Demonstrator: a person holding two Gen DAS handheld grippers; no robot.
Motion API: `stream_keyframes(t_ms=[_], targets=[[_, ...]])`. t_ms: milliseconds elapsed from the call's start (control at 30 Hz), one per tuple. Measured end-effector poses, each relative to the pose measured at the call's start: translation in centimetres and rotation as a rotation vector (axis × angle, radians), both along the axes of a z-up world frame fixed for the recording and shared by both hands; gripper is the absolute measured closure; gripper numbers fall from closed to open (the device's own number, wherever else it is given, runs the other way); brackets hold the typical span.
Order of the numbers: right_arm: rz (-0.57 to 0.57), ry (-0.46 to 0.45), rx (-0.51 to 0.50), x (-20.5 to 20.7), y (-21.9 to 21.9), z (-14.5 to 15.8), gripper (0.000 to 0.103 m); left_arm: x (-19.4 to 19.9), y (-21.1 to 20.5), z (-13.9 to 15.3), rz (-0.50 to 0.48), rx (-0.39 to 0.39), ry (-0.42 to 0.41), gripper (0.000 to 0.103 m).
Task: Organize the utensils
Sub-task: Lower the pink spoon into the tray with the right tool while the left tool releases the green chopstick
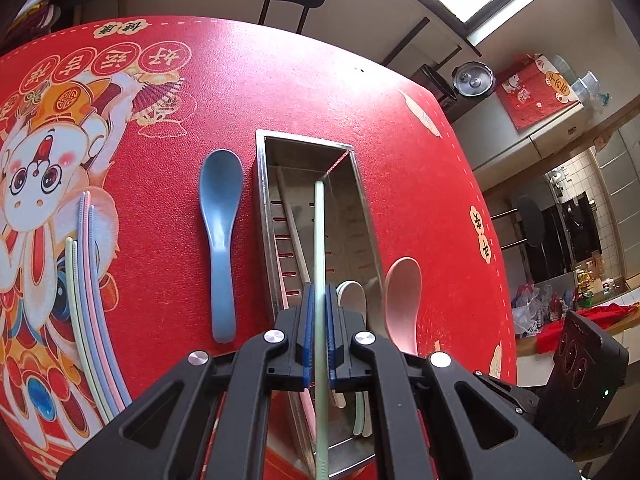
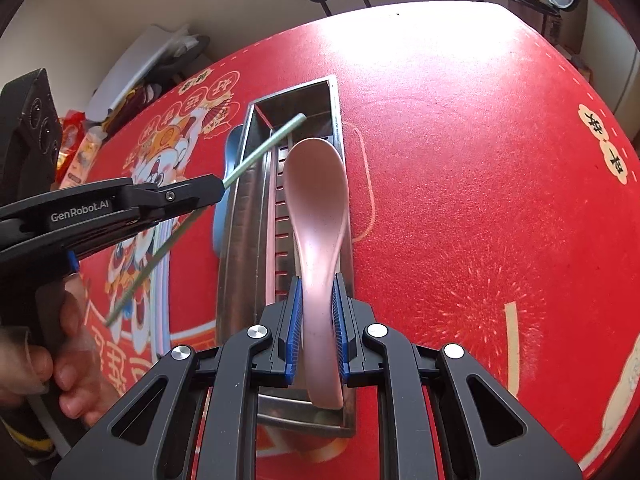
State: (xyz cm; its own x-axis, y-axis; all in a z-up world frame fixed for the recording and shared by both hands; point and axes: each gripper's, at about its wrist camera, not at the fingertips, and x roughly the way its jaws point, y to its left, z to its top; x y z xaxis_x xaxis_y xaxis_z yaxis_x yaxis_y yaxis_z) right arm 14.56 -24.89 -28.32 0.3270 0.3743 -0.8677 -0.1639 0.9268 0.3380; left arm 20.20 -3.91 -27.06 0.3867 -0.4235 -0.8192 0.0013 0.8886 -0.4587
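The left gripper (image 1: 319,320) was clamped on a green chopstick (image 1: 319,240). The right gripper (image 2: 318,320) was clamped on a pink spoon (image 2: 316,200). Both things hung right above the long metal utensil box (image 1: 264,200) on the red table (image 1: 280,80), lined up with its long side. "GenRobot.AI" was written on the left gripper. A blue spoon (image 1: 220,220) lay beside the box.
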Motion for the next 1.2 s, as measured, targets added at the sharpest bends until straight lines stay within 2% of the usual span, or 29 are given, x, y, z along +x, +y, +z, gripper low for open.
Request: stream_keyframes(t_ms=[233,667,800,1000,1200], targets=[[0.0,0.013,0.007,0.2,0.0,-0.3,0.088,0.7,-0.4,-0.9,0.007,0.008,0.024,0.097],[-0.003,0.013,0.015,0.3,-0.3,-0.2,0.088,0.4,0.8,-0.4,0.11,0.081,0.001,0.097],[0.0,0.012,0.015,0.3,-0.3,0.0,0.088,0.3,0.8,-0.4,0.114,0.081,0.002,0.097],[0.0,0.021,0.015,0.3,-0.2,-0.1,0.088,0.5,-0.1,-1.1,0.066,0.027,0.037,0.097],[-0.012,0.038,0.024,0.3,-0.3,-0.2,0.088,1.0,-0.4,-1.5,0.056,0.012,0.046,0.097]])
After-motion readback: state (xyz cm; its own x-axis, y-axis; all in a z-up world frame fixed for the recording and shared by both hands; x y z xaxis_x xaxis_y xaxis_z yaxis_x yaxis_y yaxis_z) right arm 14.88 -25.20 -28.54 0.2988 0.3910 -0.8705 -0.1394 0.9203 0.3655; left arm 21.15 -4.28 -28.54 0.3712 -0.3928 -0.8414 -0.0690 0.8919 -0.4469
